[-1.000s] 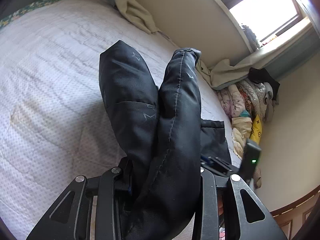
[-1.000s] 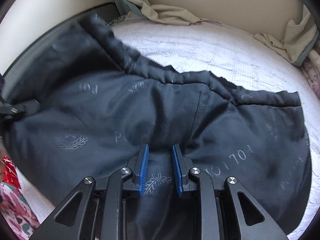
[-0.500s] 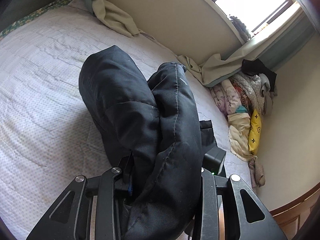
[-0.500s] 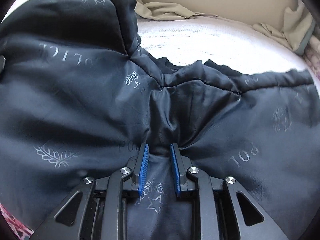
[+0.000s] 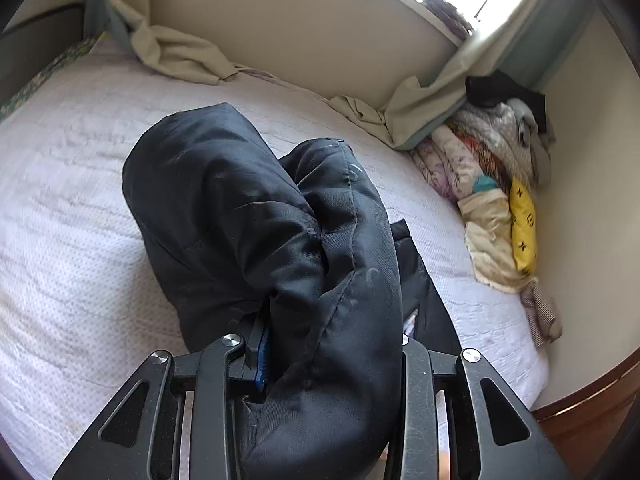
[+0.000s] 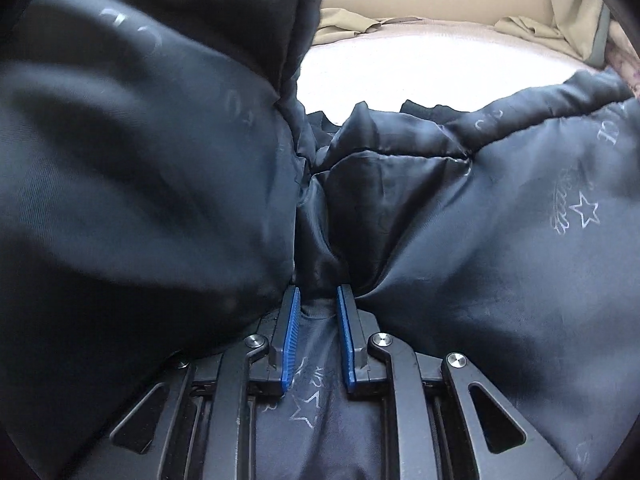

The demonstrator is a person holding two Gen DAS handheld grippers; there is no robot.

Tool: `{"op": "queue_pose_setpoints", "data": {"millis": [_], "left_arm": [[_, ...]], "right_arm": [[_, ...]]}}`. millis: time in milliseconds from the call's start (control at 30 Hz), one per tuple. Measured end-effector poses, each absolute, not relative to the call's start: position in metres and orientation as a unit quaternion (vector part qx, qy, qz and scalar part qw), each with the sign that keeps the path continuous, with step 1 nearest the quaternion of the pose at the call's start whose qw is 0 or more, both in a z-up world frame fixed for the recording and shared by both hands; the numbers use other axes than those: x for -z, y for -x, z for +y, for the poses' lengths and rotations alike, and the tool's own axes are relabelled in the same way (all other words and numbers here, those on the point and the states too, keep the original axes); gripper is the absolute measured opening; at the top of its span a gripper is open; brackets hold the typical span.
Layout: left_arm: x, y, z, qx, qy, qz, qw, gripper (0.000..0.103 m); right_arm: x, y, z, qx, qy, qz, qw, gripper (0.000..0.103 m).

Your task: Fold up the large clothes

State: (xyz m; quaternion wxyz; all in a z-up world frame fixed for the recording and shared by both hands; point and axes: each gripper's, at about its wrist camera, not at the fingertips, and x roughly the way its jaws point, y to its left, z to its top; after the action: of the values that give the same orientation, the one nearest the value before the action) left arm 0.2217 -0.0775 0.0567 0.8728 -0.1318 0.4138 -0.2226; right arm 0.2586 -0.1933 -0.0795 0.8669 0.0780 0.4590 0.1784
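A bulky black padded jacket with pale printed lining [image 5: 288,240] is clamped in a thick bunch by the left gripper [image 5: 328,356], above the white quilted bed [image 5: 72,240]. A pinch of lining is held between the narrowed right gripper [image 6: 316,308] fingers. Folding appears barely begun: no flat fold is visible yet.
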Motion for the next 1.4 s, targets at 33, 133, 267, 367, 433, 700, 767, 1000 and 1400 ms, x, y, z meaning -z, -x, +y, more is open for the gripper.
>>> {"op": "queue_pose_setpoints", "data": {"millis": [33, 133, 267, 367, 433, 700, 767, 1000, 1400], "left_arm": [[-0.057, -0.222, -0.085, 0.222, 0.121, 0.412, 0.876, 0.039], [-0.059, -0.221, -0.1, 0.216, 0.099, 0.407, 0.882, 0.04], [-0.064, -0.223, -0.105, 0.206, 0.093, 0.399, 0.889, 0.041], [-0.067, -0.226, -0.107, 0.205, 0.098, 0.403, 0.887, 0.042], [-0.066, -0.226, -0.112, 0.204, 0.093, 0.405, 0.886, 0.042], [-0.062, -0.22, -0.142, 0.214, 0.063, 0.409, 0.885, 0.043], [-0.062, -0.221, -0.148, 0.218, 0.056, 0.409, 0.884, 0.043], [-0.056, -0.228, -0.149, 0.223, 0.062, 0.419, 0.878, 0.043], [-0.065, -0.222, -0.165, 0.224, 0.041, 0.418, 0.879, 0.042]], "right_arm": [[0.08, -0.26, -0.195, -0.18, -0.082, 0.46, 0.865, 0.012], [0.079, -0.265, -0.201, -0.184, -0.1, 0.47, 0.857, 0.011], [0.068, -0.279, -0.225, -0.197, -0.18, 0.52, 0.811, 0.011], [0.048, -0.279, -0.25, -0.185, -0.204, 0.553, 0.786, 0.011], [0.028, -0.271, -0.268, -0.164, -0.182, 0.541, 0.804, 0.018], [-0.009, -0.247, -0.365, 0.008, -0.111, 0.497, 0.86, 0.054], [0.007, -0.243, -0.383, -0.002, -0.152, 0.523, 0.839, 0.054], [0.049, -0.25, -0.418, -0.046, -0.297, 0.539, 0.787, 0.054], [0.03, -0.247, -0.365, 0.004, -0.228, 0.518, 0.824, 0.063]]}}
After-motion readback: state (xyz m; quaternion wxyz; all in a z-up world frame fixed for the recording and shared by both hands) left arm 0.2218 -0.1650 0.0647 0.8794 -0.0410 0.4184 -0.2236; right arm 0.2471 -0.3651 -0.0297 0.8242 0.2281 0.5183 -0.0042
